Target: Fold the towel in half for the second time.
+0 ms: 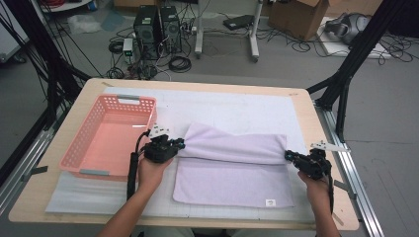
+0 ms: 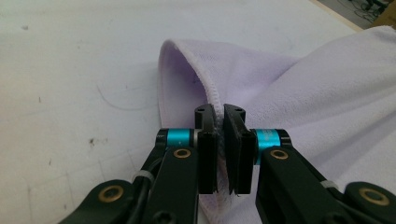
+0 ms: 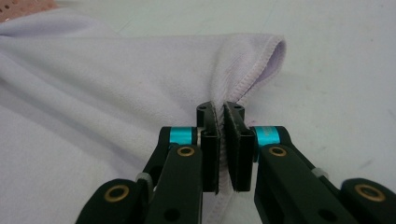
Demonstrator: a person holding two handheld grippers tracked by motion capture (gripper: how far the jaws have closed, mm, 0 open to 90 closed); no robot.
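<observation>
A lilac towel [image 1: 232,168] lies on the white mat, its far part lifted and folded toward the near edge. My left gripper [image 1: 181,144] is shut on the towel's left corner; in the left gripper view the hem [image 2: 212,95] runs between the pressed pads [image 2: 220,116]. My right gripper [image 1: 288,155] is shut on the right corner, and the stitched hem [image 3: 252,77] passes between its pads [image 3: 220,114]. The lifted fold stretches between both grippers above the lower layer. A small white label [image 1: 270,202] shows at the towel's near right corner.
A pink plastic basket [image 1: 81,148] stands at the left of the table, close beside my left hand. The white mat [image 1: 237,108] covers most of the wooden tabletop [image 1: 301,98]. Black frame posts flank the table; cables, computers and boxes lie on the floor behind.
</observation>
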